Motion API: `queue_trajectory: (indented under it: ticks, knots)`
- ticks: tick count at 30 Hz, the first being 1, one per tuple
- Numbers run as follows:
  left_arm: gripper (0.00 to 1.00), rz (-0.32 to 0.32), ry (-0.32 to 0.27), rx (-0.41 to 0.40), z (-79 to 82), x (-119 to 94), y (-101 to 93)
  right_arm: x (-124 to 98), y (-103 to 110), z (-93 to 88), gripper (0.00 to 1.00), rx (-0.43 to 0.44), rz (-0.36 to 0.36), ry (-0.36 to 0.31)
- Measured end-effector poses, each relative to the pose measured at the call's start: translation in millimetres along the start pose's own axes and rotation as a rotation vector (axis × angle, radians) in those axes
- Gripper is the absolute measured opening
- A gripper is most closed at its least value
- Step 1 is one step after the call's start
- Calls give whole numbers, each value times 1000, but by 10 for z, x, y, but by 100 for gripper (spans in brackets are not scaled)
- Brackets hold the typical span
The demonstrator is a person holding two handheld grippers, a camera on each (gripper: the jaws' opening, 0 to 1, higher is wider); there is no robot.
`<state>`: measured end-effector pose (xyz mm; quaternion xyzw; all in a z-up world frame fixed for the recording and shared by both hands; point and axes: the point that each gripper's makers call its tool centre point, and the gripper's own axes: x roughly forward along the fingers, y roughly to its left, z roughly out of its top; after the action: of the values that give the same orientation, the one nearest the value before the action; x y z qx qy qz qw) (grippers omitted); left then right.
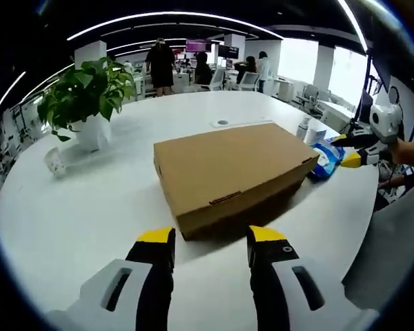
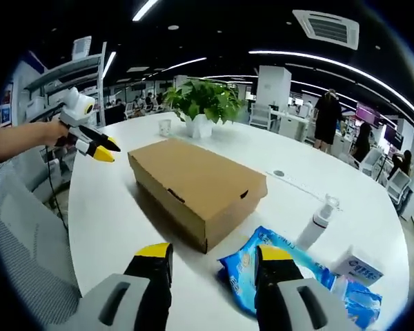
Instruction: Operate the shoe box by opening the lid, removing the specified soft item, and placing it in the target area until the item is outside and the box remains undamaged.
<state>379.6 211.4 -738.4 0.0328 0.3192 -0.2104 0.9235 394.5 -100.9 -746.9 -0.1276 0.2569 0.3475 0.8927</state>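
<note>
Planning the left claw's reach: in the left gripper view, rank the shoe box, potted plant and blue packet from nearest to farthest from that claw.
1. Shoe box: closed, straight ahead of the left claw.
2. Blue packet: beyond the box's right end.
3. Potted plant: far left on the table.

Packet and plant are close to call; the box is plainly nearest.

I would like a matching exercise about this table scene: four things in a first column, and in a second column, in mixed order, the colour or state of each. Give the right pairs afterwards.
Column 1
1. brown cardboard shoe box
2. leafy green plant in a white pot
3. blue plastic packet
4. white pump bottle

Column 2
A. stands upright beside the blue packet
B. lies flat, partly behind the right claw
C. lid shut, in the middle of the round white table
D. stands beyond the box, near a small cup

Pairs: 1-C, 2-D, 3-B, 4-A
</note>
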Motion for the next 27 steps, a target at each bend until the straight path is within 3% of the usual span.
queue_trajectory:
  ticks: [13, 18, 27]
  knots:
    - [59, 12, -93, -13, 11, -413, -344, -778, -239, -300, 64, 99, -143, -31]
    - [62, 15, -114, -14, -55, -536, -508, -1001, -260, -390, 72, 100, -186, -30]
    - [77, 22, -176, -15, -106, -748, -660, -1295, -220, -471, 85, 138, -245, -52]
